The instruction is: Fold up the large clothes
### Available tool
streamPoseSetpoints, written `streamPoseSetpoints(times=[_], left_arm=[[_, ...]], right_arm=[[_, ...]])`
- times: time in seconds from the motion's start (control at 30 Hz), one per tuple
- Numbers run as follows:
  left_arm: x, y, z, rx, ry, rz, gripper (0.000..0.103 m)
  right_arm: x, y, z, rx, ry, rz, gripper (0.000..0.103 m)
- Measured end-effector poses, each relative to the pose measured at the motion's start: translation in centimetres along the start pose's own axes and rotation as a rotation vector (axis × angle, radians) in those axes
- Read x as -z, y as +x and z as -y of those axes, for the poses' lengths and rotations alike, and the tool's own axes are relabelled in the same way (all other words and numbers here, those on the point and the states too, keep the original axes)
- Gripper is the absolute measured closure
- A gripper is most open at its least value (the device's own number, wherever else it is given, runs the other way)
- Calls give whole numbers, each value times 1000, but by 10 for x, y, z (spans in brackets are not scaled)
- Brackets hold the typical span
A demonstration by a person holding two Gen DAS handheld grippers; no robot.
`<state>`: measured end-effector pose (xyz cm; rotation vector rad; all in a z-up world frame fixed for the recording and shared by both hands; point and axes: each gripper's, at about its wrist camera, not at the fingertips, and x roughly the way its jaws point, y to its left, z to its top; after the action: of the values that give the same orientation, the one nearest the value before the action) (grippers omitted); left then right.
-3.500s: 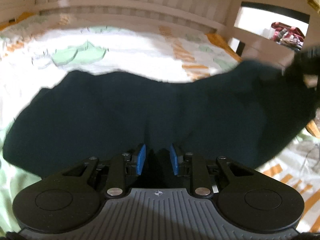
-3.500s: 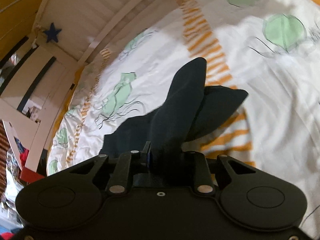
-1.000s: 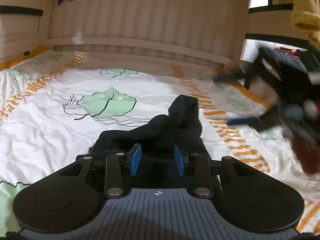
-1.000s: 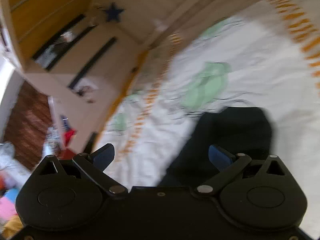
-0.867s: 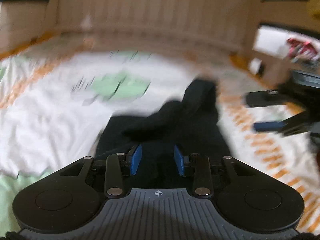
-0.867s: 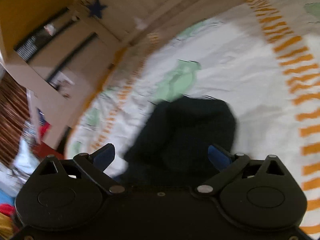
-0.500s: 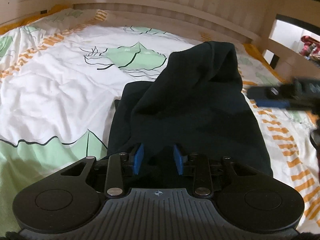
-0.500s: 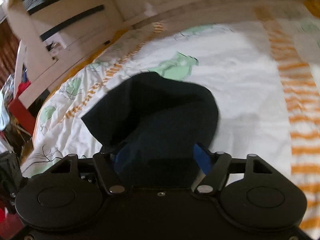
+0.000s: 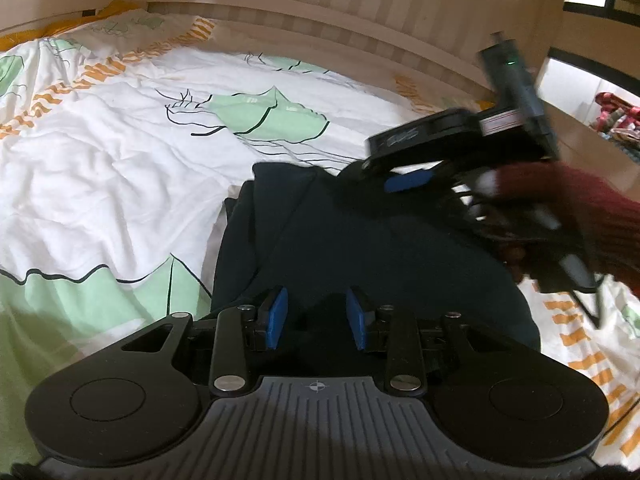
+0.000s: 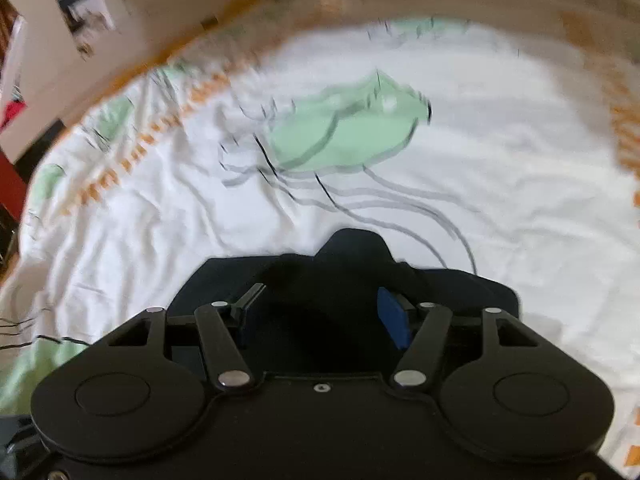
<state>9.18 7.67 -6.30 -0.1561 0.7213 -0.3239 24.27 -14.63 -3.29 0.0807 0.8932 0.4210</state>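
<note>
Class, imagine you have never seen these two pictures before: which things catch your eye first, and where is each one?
The dark garment stands out first, bunched in a heap on the white bedspread with its green and orange print. The left hand-held gripper has cloth between its blue pads at the heap's near edge. The right hand-held gripper, held by a hand in a dark red sleeve, reaches in over the far side.

Bed [image 9: 120, 168]: open sheet left of and beyond dark garment [image 9: 360, 248]; slatted headboard [image 9: 320, 12] bounds far side; right hand-held gripper [image 9: 408, 182] overhangs garment's far right.
</note>
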Motion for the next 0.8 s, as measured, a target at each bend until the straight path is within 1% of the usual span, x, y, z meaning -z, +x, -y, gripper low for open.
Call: streamPoseSetpoints(times=[0.1,0.2,0.3,0.37,0.43,0.53,0.6,0.67,0.77,0.8], left_arm=[[0,-1,-2,5,-7,4,70],[0,-4,-4,14,-11,8,71],[0,-9,-4,17,-12,18,71],[0,-11,-3,18,-10,22,71],[0,-13,-3,15,-8,20,71],[0,-15,-2,11,-4,19,70],[0,-17,0,8,3,18,70],[1,-18,0,5,6,17,70],[3,-16,-1,10,-5,-7,70],[4,-16,-2,12,-8,-15,70]], right_arm=[[-1,8,-8,33,-56,-26,37],[1,0,-8,25,-70,-6,37],[9,-27,1,-23,-6,63,37],[15,-47,2,-30,19,114,36],[29,-75,-2,-28,3,173,36],[52,-104,-11,-9,-52,212,34],[71,-119,-16,11,-88,221,34],[86,-125,-23,23,-118,216,34],[114,-118,-38,73,-182,156,33],[123,-116,-41,87,-185,154,32]])
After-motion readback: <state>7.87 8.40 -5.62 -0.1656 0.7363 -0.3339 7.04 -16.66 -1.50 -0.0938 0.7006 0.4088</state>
